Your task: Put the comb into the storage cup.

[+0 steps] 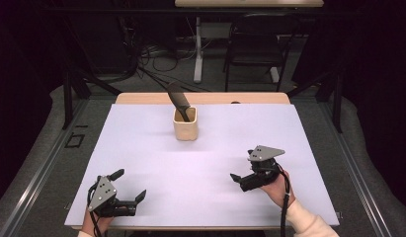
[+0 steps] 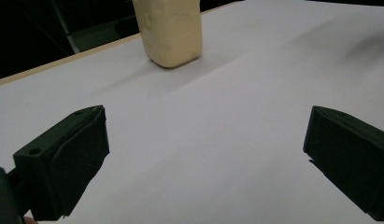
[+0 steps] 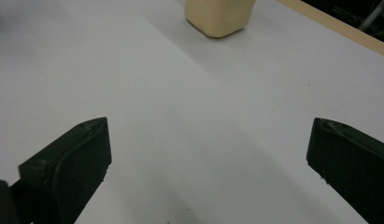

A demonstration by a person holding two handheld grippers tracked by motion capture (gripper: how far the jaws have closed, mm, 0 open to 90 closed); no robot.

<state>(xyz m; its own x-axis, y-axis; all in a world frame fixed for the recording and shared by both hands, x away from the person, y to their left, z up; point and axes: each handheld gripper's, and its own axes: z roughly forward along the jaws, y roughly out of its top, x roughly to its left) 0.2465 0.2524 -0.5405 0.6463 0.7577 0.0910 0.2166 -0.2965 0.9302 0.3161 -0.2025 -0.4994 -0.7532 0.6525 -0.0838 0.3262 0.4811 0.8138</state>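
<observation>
Cream cup [image 1: 185, 126] stands upright at 12 o'clock of the white mat [image 1: 141, 148], near the far edge, with a black utensil [image 1: 180, 101] leaning out toward 11; your left gripper [image 1: 129, 185] at 7 and right gripper [image 1: 242, 168] at 4 both gape wide, empty; cup looks light, stiff, smooth-walled, likely tippy; take it low across the flat sides; open mat all round; mind the far table edge [image 1: 141, 98].
</observation>
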